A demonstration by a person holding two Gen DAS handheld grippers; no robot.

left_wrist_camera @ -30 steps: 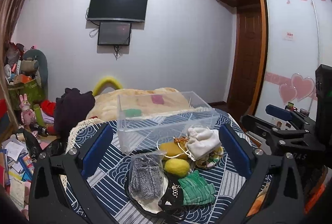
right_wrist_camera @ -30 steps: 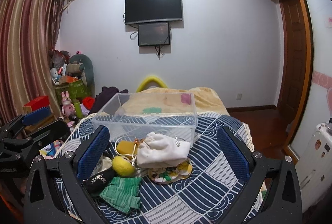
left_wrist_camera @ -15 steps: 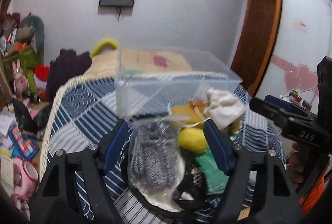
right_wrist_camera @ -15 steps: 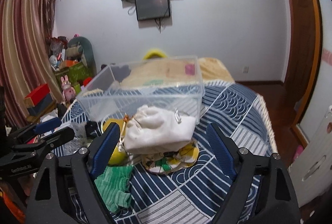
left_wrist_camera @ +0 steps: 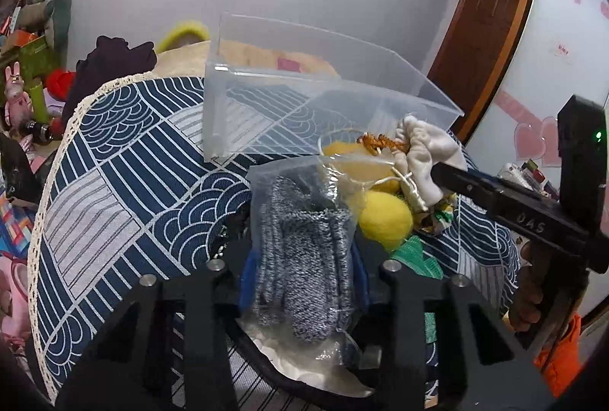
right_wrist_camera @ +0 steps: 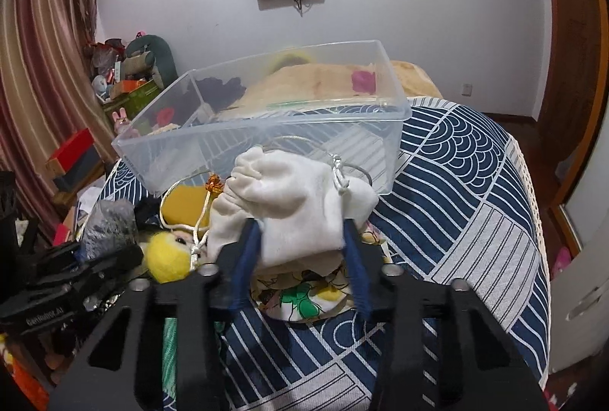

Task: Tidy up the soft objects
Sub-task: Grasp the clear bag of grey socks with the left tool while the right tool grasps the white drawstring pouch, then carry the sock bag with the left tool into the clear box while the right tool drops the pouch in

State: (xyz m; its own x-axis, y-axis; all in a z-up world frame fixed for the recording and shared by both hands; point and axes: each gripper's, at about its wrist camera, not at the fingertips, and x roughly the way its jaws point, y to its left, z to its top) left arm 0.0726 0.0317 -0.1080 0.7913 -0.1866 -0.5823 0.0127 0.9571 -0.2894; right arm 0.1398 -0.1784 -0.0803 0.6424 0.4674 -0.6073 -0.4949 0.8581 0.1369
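Note:
My left gripper [left_wrist_camera: 302, 264] is shut on a clear bag of grey knit cloth [left_wrist_camera: 304, 251] at the near side of the pile. My right gripper [right_wrist_camera: 302, 239] is shut on a white drawstring pouch [right_wrist_camera: 293, 198]; it also shows in the left wrist view [left_wrist_camera: 422, 152]. A clear plastic bin [right_wrist_camera: 266, 129] stands empty just behind the pile, and in the left wrist view [left_wrist_camera: 304, 106] too. A yellow plush toy [right_wrist_camera: 167, 253], a yellow pouch [right_wrist_camera: 186, 201], a green knit cloth [left_wrist_camera: 415, 255] and a printed cloth [right_wrist_camera: 304, 293] lie between the grippers.
The pile sits on a table with a blue and white wave-pattern cloth [right_wrist_camera: 456, 205]. A bed with a beige blanket [right_wrist_camera: 323, 76] lies behind the bin. Toys and boxes [right_wrist_camera: 125, 76] crowd the floor at left. A wooden door [left_wrist_camera: 483, 38] is at right.
Both grippers moved forward and down into the pile and closed. The left one closed on the grey knit bag, the right one on the white pouch.

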